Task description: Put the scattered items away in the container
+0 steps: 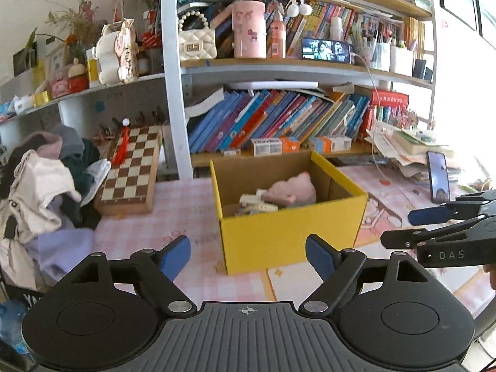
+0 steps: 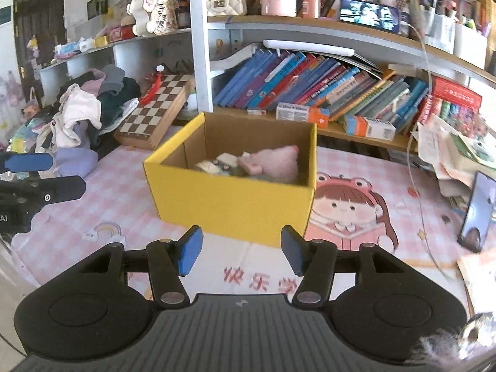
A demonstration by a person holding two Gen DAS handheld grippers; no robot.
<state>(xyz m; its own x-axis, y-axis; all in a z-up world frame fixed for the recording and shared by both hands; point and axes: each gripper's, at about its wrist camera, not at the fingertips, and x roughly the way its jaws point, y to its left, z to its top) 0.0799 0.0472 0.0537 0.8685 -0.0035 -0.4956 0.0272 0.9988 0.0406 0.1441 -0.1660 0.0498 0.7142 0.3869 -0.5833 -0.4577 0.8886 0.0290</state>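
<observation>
A yellow cardboard box [image 1: 291, 232] with a plain brown inside sits open-topped on a table [image 2: 356, 167] covered by a pink checked cloth printed with a cartoon girl. Inside the box lies a pink plush toy [image 1: 293, 189] against the right-hand side, touching a few small pale items [image 1: 257, 202] heaped beside it; they are too blurred to name.

The left tool [image 1: 248, 255] hovers in front of the box, its two blue-padded fingers spread wide with nothing between them. The right tool [image 2: 241, 252] hovers likewise before the box, its blue pads parted to a middling gap and empty. Each tool shows at the edge of the other's view, so they are side by side, near each other but apart.

Behind the box stands a shelf unit [image 1: 172, 93] packed with leaning books [image 1: 279, 117]. To the left of the box a folded wooden chessboard [image 1: 131, 170] leans against the shelf, and beyond it lies a heap of clothes [image 1: 46, 186]. To the right, a phone [image 1: 437, 177] stands upright near a pile of papers [image 1: 406, 148]. A second phone [image 1: 327, 50] with a lit screen rests on an upper shelf.
</observation>
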